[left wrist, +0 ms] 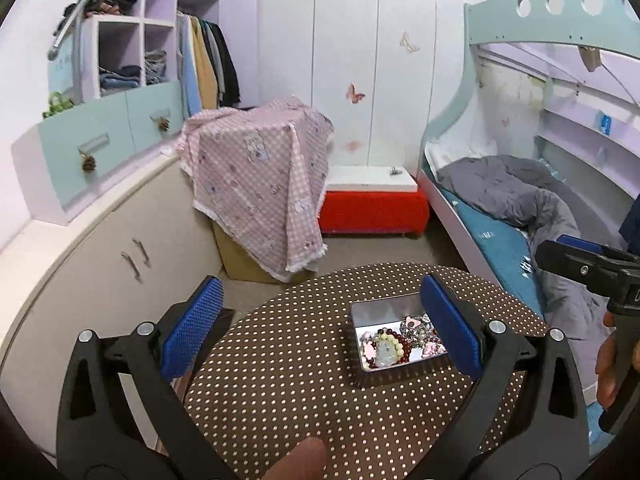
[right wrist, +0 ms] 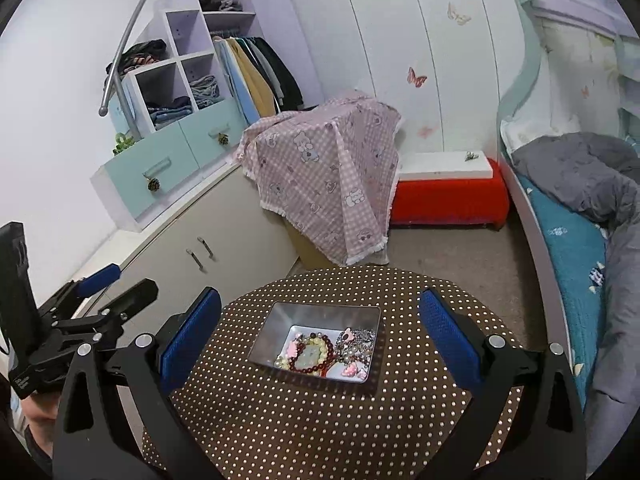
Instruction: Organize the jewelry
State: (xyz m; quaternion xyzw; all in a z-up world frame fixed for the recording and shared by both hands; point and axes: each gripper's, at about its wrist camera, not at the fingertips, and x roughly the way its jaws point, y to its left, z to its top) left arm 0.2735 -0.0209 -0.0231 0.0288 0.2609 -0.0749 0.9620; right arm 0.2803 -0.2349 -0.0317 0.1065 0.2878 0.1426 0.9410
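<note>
Both sets of tongs, left gripper and right gripper, are held wide open and empty above the dotted table. The jewelry tin is seen near the table's far edge, beads heaped inside; a pink-draped box stands beyond.

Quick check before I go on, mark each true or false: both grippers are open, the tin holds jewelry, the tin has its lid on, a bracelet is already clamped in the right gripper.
1. Both grippers are open. True: the left gripper and right gripper both have their jaws spread wide.
2. The metal tin holds jewelry. True: the beaded bracelets lie inside.
3. The tin has its lid on. False: it is open on top.
4. The right gripper holds a bracelet. False: it is empty, above the polka-dot table.
</note>
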